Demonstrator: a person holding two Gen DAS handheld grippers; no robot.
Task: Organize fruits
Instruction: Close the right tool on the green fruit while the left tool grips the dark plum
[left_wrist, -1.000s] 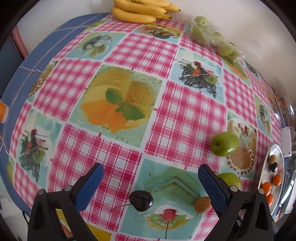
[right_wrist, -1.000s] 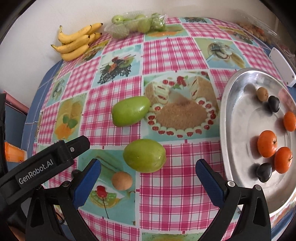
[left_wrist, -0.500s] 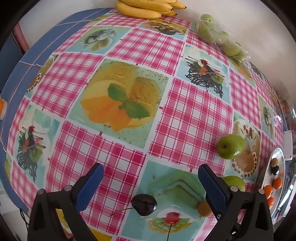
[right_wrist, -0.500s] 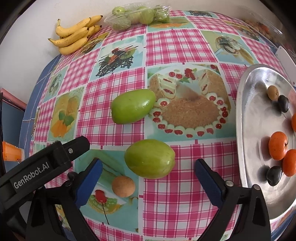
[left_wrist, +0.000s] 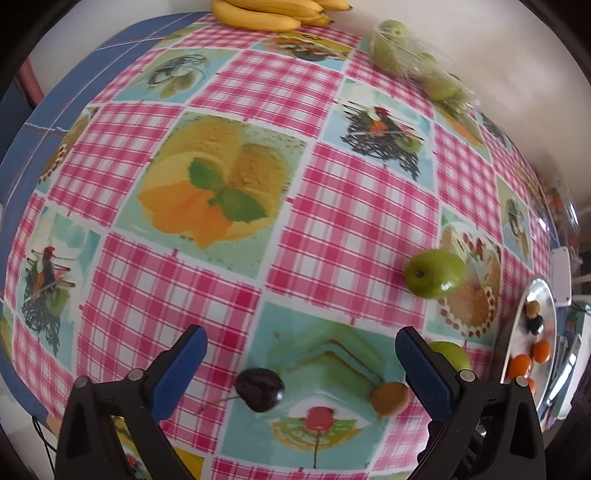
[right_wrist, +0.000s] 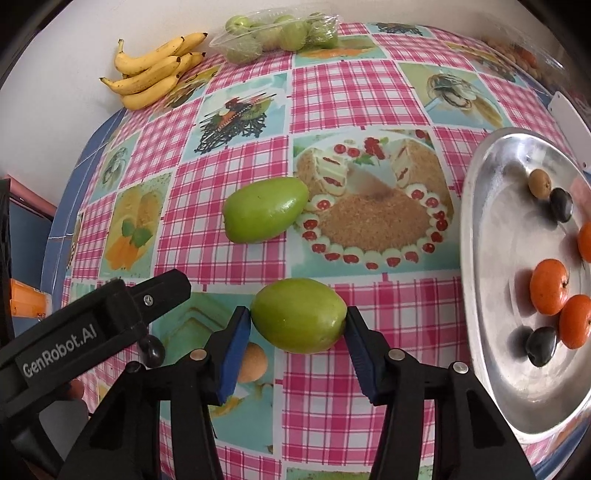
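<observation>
The bench (right_wrist: 369, 74) carries a metal tray (right_wrist: 487, 229) at its right edge. The right gripper (right_wrist: 299, 325), jaws just closing, is clenched on the near green fruit (right_wrist: 299, 314); next, I judge, comes lifting it to the tray. The left gripper (left_wrist: 299, 354) hangs released above a dark cherry (left_wrist: 260, 387). A second green fruit (right_wrist: 264, 210) lies beyond, clear of the path.

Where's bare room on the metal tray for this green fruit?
The metal tray's near-left half is bare. Its far-right side is crowded: tangerines, dark fruits. The right claw grips the green fruit.
</observation>
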